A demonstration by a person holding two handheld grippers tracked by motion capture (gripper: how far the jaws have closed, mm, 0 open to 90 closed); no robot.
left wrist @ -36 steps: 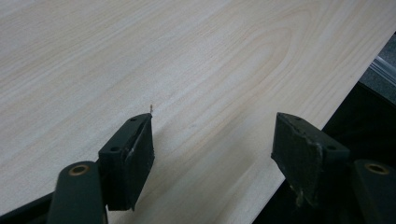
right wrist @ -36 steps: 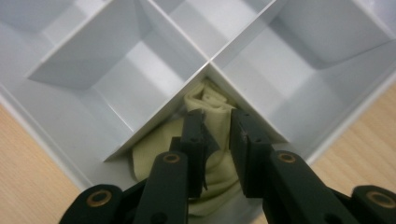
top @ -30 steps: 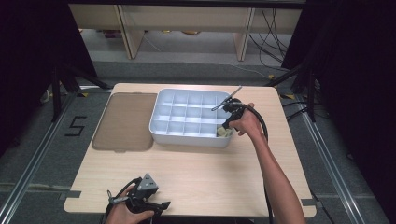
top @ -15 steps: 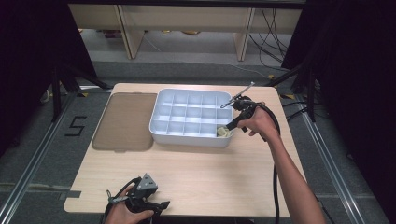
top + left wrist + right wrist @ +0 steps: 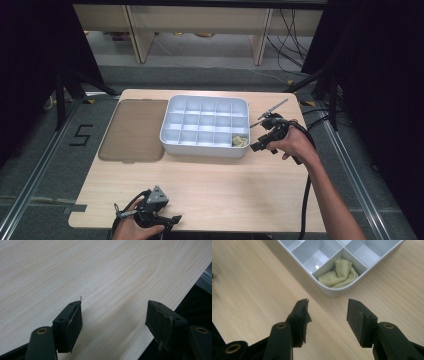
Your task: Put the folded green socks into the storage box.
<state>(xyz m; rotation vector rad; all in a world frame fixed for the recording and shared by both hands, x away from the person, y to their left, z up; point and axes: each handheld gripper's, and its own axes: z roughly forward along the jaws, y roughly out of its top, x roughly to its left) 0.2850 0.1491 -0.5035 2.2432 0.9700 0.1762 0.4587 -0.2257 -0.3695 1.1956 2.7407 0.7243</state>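
Right gripper [image 5: 327, 312] is hovering, jaws wide and empty, beside the white plastic divided tray [image 5: 172, 132] | crumpled pale-yellow cloth [image 5: 340, 274] is lying in its near-right corner compartment | left gripper [image 5: 113, 315] is gaping, empty, over the light wooden table [image 5: 225, 185].

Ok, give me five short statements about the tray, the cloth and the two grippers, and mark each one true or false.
1. A yellow cloth lies in a corner compartment of the white tray. True.
2. The right gripper is shut on the cloth. False: its jaws stand open above the table, outside the tray.
3. The left gripper is open. True.
4. The brown mat lies on the tray's right. False: on its left.
5. The tray's other compartments hold cloths. False: they look empty.
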